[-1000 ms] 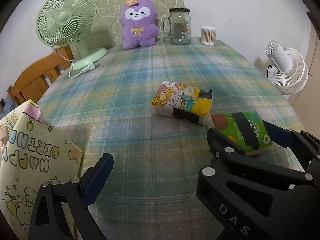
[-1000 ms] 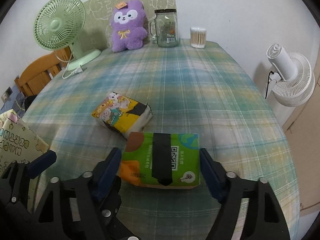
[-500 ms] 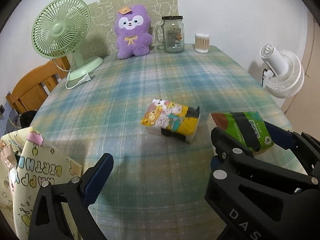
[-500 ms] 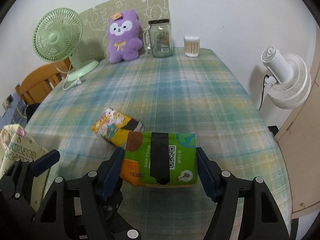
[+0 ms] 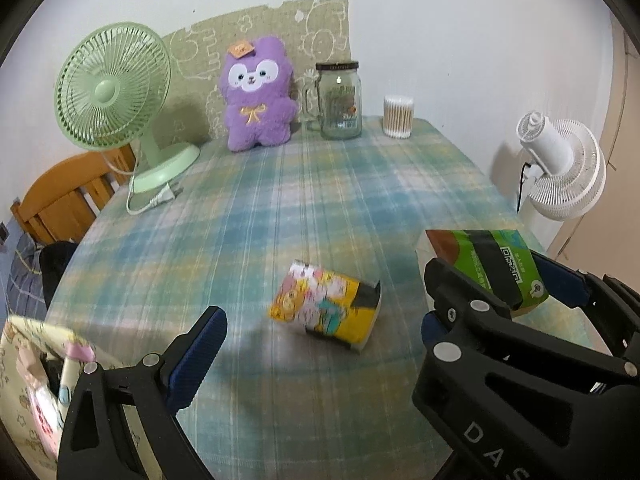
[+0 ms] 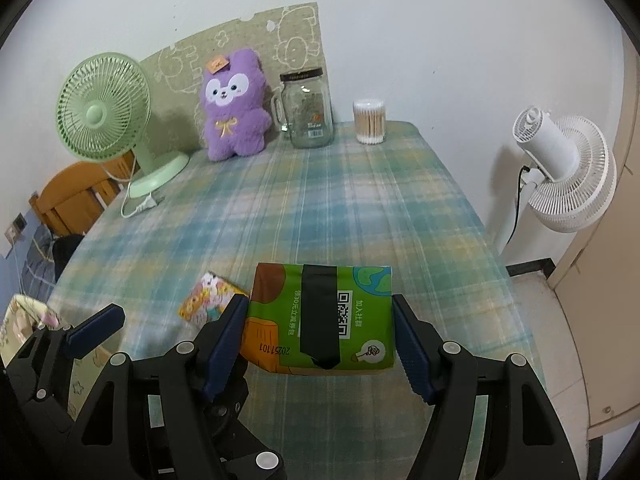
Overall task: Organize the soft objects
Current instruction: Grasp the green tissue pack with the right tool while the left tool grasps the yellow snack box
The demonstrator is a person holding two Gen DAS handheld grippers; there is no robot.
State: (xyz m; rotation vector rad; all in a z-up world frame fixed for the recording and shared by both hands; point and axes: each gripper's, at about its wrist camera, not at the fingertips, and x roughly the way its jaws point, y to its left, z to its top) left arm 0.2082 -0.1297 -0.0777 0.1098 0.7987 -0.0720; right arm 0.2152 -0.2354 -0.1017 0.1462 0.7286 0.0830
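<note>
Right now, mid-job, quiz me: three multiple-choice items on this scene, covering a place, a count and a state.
1. Where is the yellow cartoon tissue pack?
A. lying on the plaid tablecloth
B. inside the glass jar
C. on the chair

2. How many fans are in view?
A. one
B. two
C. three

3. What is the right gripper doing?
A. empty, open
B. shut on the green tissue pack
C. holding the plush

Answers: 1 A, it lies flat on the cloth; 2 B, a green fan and a white fan; 3 B, both pads press the pack's sides.

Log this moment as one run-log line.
right gripper: shut on green tissue pack, lifted | left gripper: open | yellow tissue pack: on table
</note>
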